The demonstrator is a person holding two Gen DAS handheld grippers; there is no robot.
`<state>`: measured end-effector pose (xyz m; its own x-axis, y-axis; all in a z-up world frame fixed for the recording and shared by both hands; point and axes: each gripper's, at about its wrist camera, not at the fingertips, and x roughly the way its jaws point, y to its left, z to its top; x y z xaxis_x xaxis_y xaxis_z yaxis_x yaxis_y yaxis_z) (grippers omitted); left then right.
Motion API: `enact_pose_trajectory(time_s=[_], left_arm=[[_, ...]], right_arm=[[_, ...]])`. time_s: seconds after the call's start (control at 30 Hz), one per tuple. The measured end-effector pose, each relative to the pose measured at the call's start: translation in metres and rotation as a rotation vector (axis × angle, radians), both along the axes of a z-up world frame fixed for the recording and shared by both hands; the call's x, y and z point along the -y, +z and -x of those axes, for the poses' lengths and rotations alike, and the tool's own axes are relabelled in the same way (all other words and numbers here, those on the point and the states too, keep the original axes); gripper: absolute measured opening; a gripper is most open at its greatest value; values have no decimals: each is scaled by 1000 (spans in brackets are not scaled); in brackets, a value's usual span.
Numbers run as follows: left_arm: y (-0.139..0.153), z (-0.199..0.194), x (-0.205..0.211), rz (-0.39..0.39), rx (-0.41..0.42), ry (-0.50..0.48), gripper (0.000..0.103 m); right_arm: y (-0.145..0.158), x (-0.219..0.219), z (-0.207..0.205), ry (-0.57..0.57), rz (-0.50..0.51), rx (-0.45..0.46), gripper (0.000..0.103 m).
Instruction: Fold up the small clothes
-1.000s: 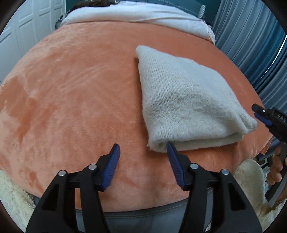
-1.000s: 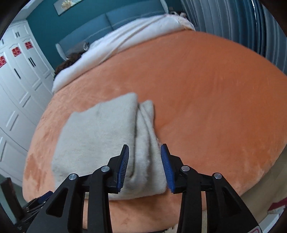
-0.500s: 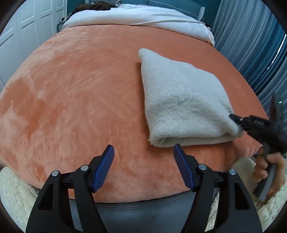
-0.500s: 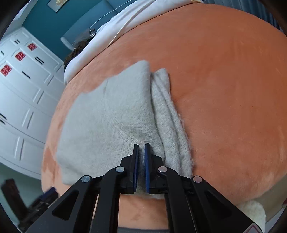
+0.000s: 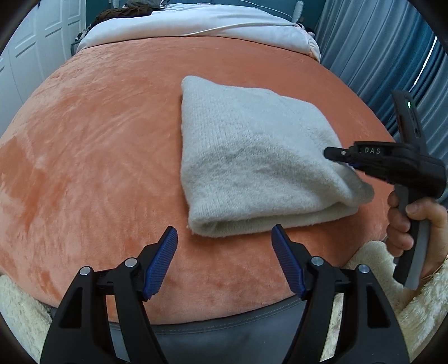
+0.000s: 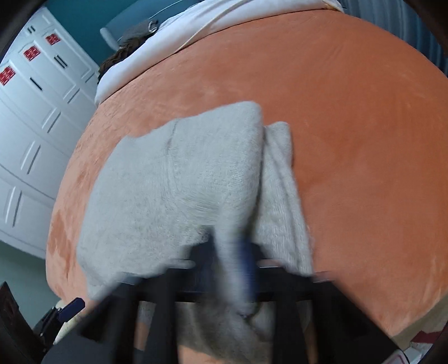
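A: Jaws of the left gripper [image 5: 224,253] have just been opening; the fingers stand well apart with nothing between them, and it has backed off from the sweater [image 5: 252,170], which was touching its right finger a second ago.

B: Where is the sweater now?

A: Just ahead of the fingertips, a folded grey bundle on the orange blanket [image 5: 98,156], its near fold facing the left gripper. At its right corner the right gripper [image 5: 340,156], held in a hand [image 5: 411,224], has come in and bites the cloth.

B: And from the right wrist?

A: Blurred. The right gripper [image 6: 243,260] was open around the corner a second ago and has shut since. Its fingers look together, pinching a thin layer, and cloth [image 6: 182,190] bunches over and under them.

B: So what does that mean?

A: I'd judge one more fold or a lift of the bundle is starting, with the left free to take the near-left corner.

B: Anything in the way?

A: White bedding [image 5: 196,25] lies far beyond the fingers, curtains [image 5: 392,56] to the right, wardrobe doors [image 6: 33,112] left. Nothing blocks the way. The blanket's near edge is close behind the fingers, so a drag could pull the bundle off.
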<state>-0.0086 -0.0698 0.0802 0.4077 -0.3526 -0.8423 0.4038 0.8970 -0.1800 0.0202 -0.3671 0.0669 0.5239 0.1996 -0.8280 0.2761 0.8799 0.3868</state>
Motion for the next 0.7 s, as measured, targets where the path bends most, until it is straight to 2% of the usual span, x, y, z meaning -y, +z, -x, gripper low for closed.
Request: enact_pose_trajectory(time_s=[0.1,0.13,0.17,0.2,0.23,0.27,0.33,0.4,0.47,0.5,0.57,0.63,0.7], left_arm=[[-9,-6,2,-52,-5,8,67],[-12,-8,1,-56,-16,18,67],[-17,-10,-1,-60,-28,29,67],[-21,-12,-2,-63,-39,39,67],[-25,-13,-2,-65,-49,45,67],[-28,-14,-2,-70,-54,46,67],[-28,-14,-2,-79,-41,45,67],[-25,-13,-4,-78,-34,46,67],[-22,-15,-7,-60,-35,54,67],[-22,-15,-7,-57,-40,59,67],[-22,-16,-9,-49,-47,61,67],[-21,-13,-10,-54,-41,62,67],[-22,-10,-11,-75,-48,69,67]], right_arm=[[45,23,22,-70,-74,188,8],[47,32,28,-98,-94,213,8],[36,42,31,-127,-86,197,8],[17,45,26,-127,-35,121,8],[-15,44,17,-100,33,-5,8],[-33,40,14,-79,66,-61,8],[-25,37,19,-68,87,-15,10],[-3,39,25,-102,34,46,11],[25,30,37,-124,78,112,12],[38,20,41,-108,109,137,15],[56,-8,47,-32,94,187,15],[61,-46,38,92,57,190,14],[62,-78,27,165,75,190,14]])
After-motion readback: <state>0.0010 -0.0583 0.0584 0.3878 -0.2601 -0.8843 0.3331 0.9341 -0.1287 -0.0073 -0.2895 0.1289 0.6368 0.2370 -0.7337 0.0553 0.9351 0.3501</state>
